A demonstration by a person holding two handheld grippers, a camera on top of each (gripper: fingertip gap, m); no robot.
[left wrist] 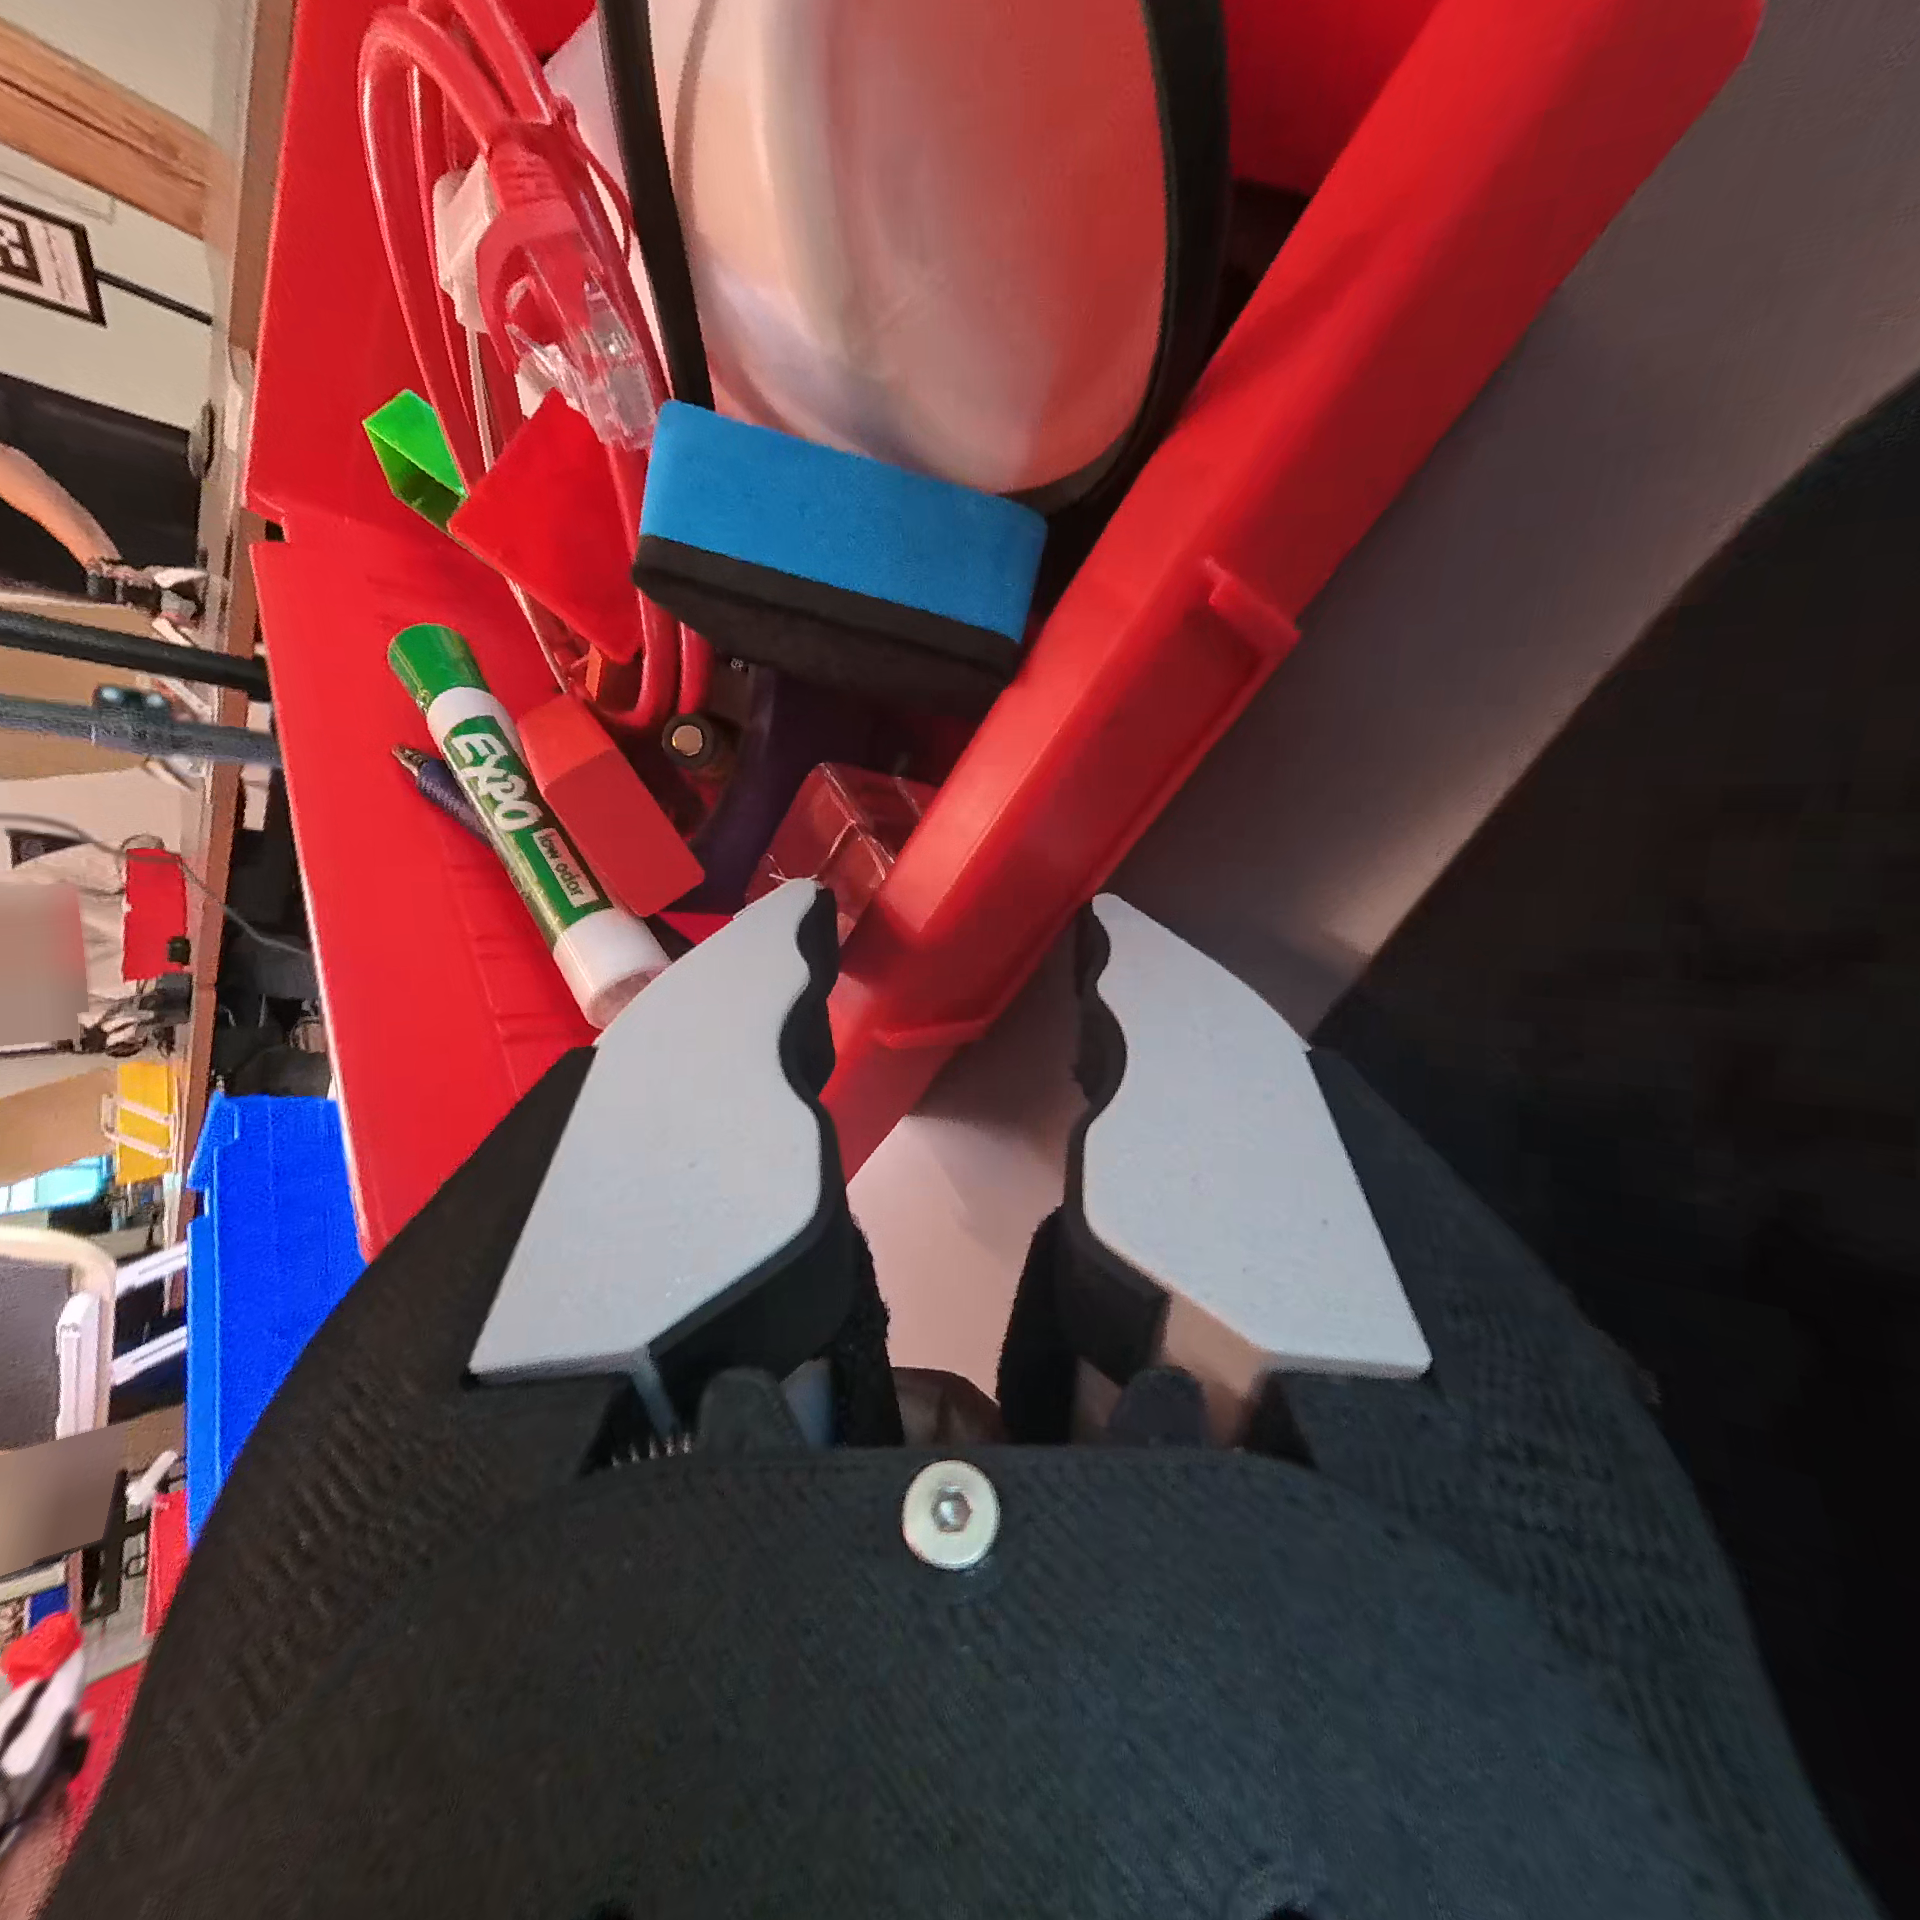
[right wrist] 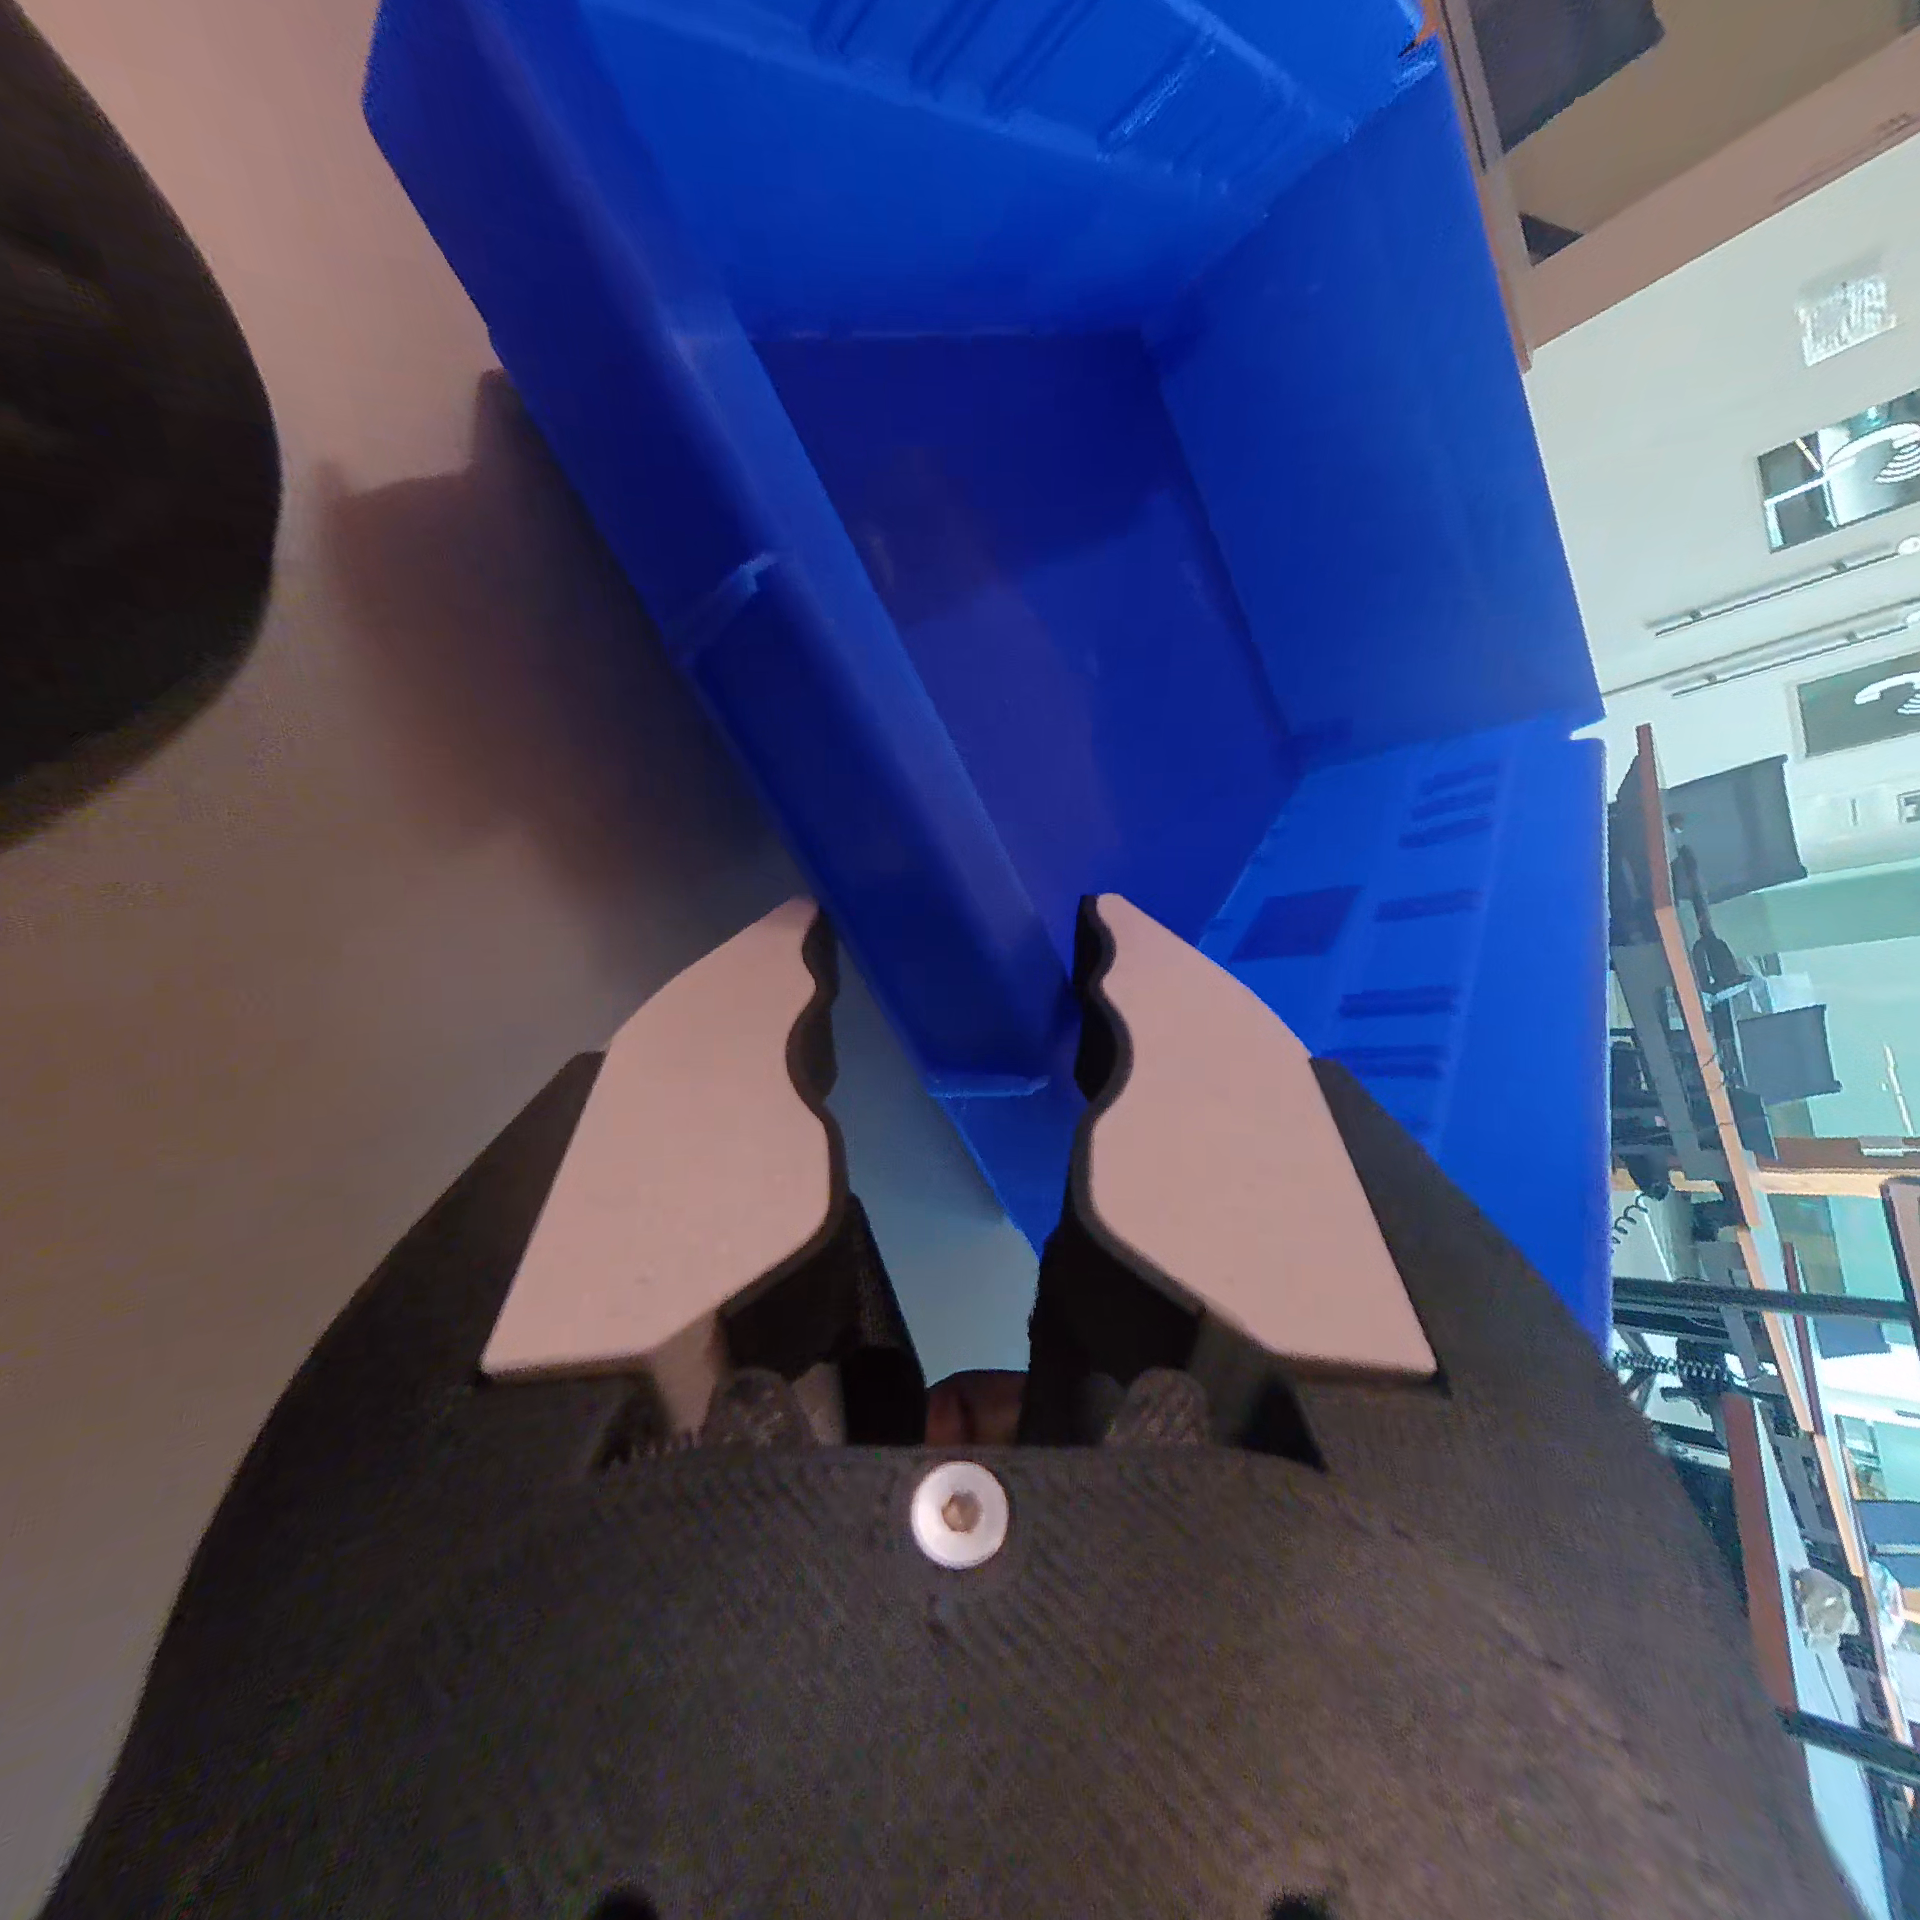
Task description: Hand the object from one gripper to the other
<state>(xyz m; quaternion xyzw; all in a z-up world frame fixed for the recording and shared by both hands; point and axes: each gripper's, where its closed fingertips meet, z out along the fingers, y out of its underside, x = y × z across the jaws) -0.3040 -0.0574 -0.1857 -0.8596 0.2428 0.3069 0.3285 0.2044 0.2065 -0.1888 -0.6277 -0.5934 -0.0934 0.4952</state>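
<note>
Left gripper [left wrist: 951, 925] is parted, empty, over red bin [left wrist: 1091, 727]. Green marker [left wrist: 520, 821] lies inside w/ its long axis diagonal, green cap end up-left (label printed, not copied). Right gripper [right wrist: 951, 925] is parted, empty, at blue bin [right wrist: 935, 468].

Red bin [left wrist: 1091, 665] of clutter: blue eraser [left wrist: 842, 520], green marker [left wrist: 520, 810], red cable [left wrist: 540, 208]; blue bin [right wrist: 1039, 312].

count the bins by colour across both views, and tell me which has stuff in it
red bin: 1, full of things such as a green marker, a blue eraser and a red cable
blue bin: 1, with nothing seen inside; likely the same one at the left wrist view's edge
total: 2 bins
</note>
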